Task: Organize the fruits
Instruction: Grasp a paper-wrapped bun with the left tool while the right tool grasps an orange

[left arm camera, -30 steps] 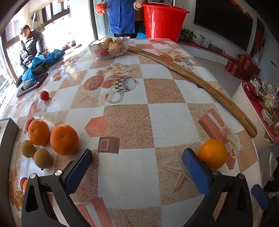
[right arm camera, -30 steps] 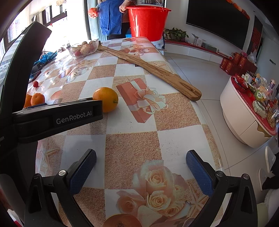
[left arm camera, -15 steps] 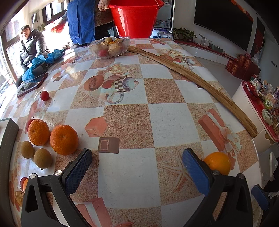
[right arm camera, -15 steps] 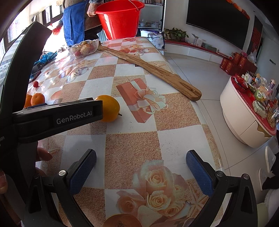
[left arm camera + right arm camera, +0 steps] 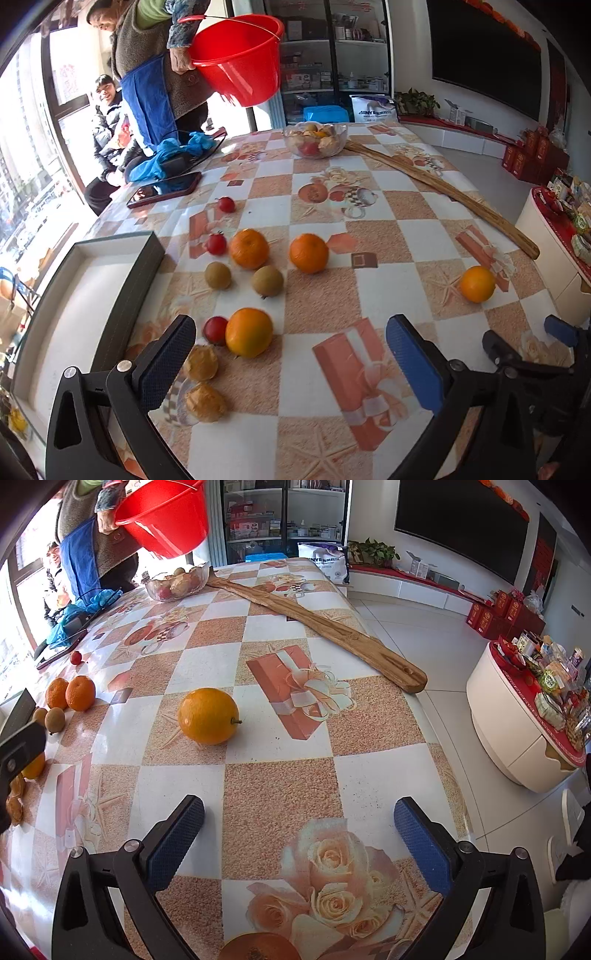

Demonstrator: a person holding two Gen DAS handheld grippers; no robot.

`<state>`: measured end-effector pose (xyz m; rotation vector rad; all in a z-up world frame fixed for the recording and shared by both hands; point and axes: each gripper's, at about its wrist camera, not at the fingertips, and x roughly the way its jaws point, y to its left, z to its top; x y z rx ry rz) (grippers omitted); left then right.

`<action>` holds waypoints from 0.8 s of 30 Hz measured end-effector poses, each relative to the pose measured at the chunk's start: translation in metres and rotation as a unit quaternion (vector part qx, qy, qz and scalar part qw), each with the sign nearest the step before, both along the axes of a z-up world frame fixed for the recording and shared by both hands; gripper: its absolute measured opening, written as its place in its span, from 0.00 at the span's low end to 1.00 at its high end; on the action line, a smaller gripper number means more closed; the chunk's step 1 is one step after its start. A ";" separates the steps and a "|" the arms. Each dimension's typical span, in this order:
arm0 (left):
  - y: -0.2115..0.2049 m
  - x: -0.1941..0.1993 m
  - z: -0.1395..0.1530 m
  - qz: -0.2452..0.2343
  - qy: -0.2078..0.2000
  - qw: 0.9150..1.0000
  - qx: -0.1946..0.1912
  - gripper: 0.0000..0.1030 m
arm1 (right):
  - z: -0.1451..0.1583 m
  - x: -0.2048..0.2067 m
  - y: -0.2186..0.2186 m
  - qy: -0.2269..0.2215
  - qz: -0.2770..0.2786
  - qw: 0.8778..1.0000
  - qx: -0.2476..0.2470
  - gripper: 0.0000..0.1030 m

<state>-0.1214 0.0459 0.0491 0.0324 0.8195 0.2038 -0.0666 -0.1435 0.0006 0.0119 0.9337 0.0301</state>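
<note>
A checkered table (image 5: pixel 280 782) filled the sunlit room, a bowl (image 5: pixel 176 584) at its far end. The left gripper (image 5: pixel 291 354) gaped empty behind the fruit; the right gripper (image 5: pixel 299 830) gaped too, an orange (image 5: pixel 207 715) lying well ahead.

The tablecloth (image 5: pixel 280 797) is checkered orange and white with printed roses; 1 orange (image 5: pixel 208 716) is bright orange, the bucket (image 5: pixel 236 59) red, the gripper pads (image 5: pixel 177 834) blue
</note>
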 end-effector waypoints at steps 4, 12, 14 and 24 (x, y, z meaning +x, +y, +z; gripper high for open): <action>0.041 -0.019 -0.024 0.065 0.026 0.997 -0.019 1.00 | 0.000 0.000 0.000 0.000 0.000 1.000 0.000 1.00; 0.060 -0.012 -0.049 0.088 0.061 0.992 -0.064 1.00 | 0.000 0.000 0.000 0.000 0.000 1.000 0.000 1.00; 0.062 -0.012 -0.050 0.080 0.061 0.993 -0.067 1.00 | 0.000 0.000 0.000 0.000 0.000 1.000 0.000 1.00; 0.062 -0.008 -0.047 0.072 0.079 0.991 -0.075 0.94 | 0.001 0.003 0.005 0.012 0.017 1.000 0.002 1.00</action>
